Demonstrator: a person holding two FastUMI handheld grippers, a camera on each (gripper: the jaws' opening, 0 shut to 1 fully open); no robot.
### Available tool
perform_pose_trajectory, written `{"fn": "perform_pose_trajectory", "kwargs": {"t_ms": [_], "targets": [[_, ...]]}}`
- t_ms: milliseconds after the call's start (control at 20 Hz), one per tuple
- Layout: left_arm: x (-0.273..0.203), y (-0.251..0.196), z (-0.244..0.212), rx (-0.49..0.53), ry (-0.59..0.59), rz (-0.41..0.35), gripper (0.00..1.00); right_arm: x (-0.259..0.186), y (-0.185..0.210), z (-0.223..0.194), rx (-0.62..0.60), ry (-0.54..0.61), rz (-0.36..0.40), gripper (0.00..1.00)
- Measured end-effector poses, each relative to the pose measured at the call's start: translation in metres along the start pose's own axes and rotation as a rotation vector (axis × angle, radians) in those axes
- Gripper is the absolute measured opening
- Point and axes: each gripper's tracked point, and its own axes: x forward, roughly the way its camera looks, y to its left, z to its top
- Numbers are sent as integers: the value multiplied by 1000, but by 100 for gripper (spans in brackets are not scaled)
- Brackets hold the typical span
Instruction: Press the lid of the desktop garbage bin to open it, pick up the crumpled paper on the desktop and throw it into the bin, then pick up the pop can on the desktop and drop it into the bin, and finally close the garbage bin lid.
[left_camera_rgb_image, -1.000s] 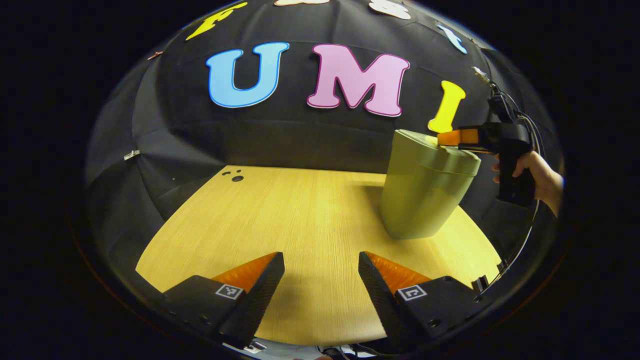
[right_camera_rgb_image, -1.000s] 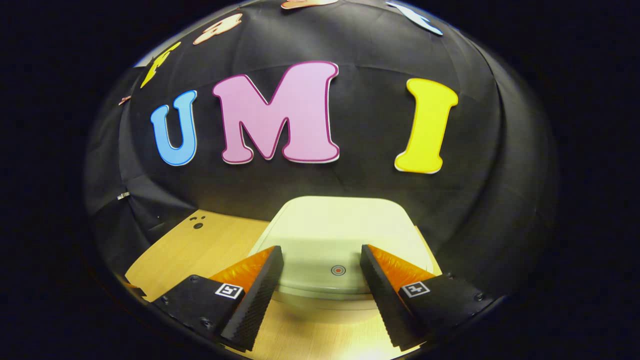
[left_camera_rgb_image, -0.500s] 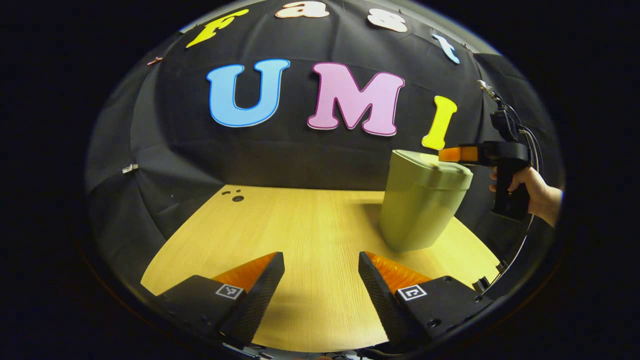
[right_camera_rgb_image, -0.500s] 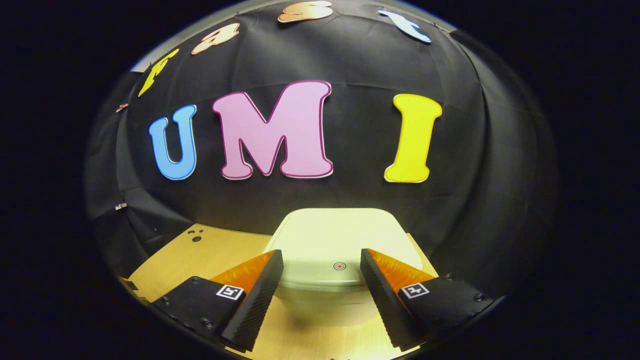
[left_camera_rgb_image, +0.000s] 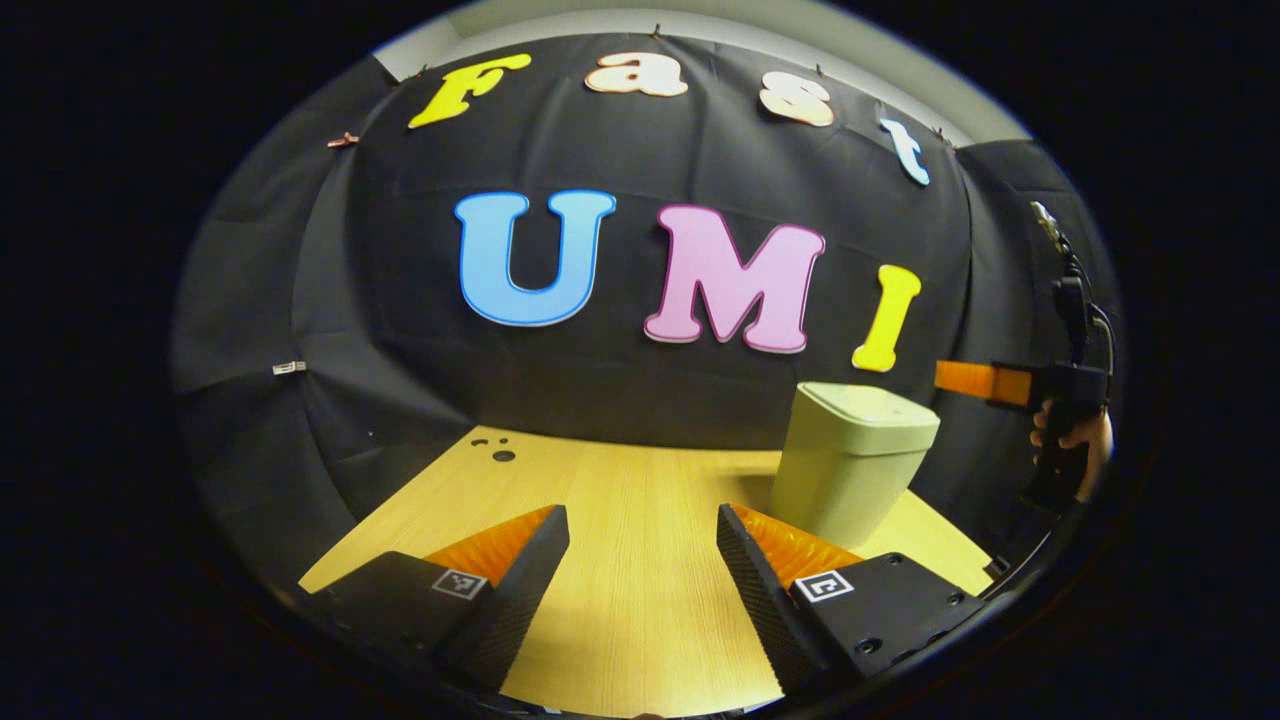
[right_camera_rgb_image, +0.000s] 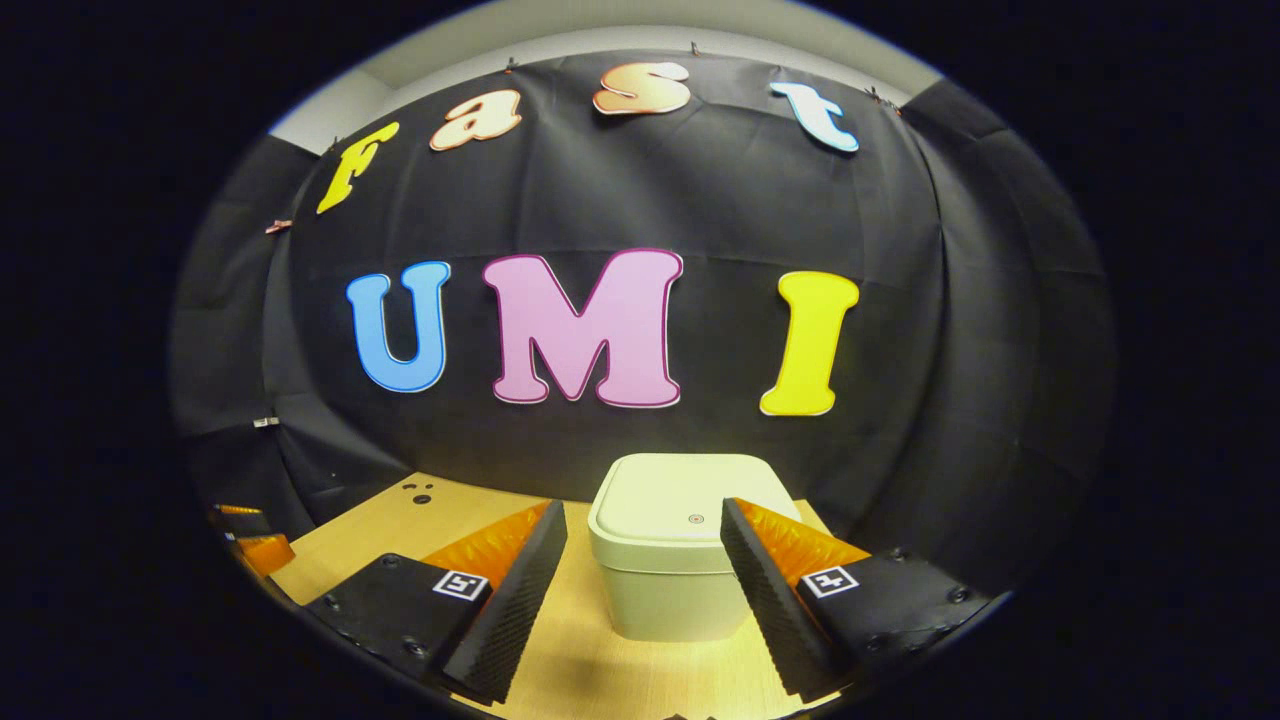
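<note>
On the counter (right_camera_rgb_image: 590, 680) the garbage bin (right_camera_rgb_image: 672, 560) sits lid (right_camera_rgb_image: 690, 512) down, both hand-held grippers, left (left_camera_rgb_image: 640, 575) and right (right_camera_rgb_image: 640, 580), spread and empty, so the task looks finished, nothing left but retreat.

Each tool (left_camera_rgb_image: 642, 560) (right_camera_rgb_image: 643, 555) ends in two wedge-shaped fingers with ridged inner faces, on black blocks bearing small square black-and-white markers and screws. The right tool (left_camera_rgb_image: 965, 378) has a black pistol-style handle with a cable rising from it, and a hand (left_camera_rgb_image: 1075, 437) around it.

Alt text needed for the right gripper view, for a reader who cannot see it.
A pale green desktop bin with its lid closed stands on a wooden table, seen between the open fingers of the right gripper, which is held clear of it. Black cloth hangs behind.
</note>
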Motion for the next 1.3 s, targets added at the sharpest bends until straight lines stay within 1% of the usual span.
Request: {"fn": "perform_pose_trajectory", "kwargs": {"t_ms": [150, 300, 350, 450, 650, 800, 950, 1100, 1300], "targets": [[-6, 1, 3, 24, -19, -8, 96, -29, 23, -2, -11, -28, 23, 97], [-10, 4, 1, 18, -14, 21, 96, -48, 46, -16, -31, -30, 50, 97], [-11, 4, 0, 6, -2, 34, 96, -52, 56, -22, -37, -24, 73, 97], [-14, 7, -3, -28, 14, 67, 96, -56, 67, -40, -61, 19, 103, 97], [-19, 15, -3, -62, 4, 126, 96, -59, 95, -61, -35, 100, 196, 98], [-22, 21, -2, -66, -6, 172, 96, -54, 102, -59, -31, 110, 227, 98], [-28, 25, -2, -63, -11, 198, 96, -52, 108, -65, -30, 142, 248, 98], [-29, 24, -8, -70, 3, 192, 96, -50, 112, -67, -41, 150, 253, 98], [-30, 24, -14, -63, 15, 182, 96, -49, 120, -75, -15, 170, 257, 98]]}}
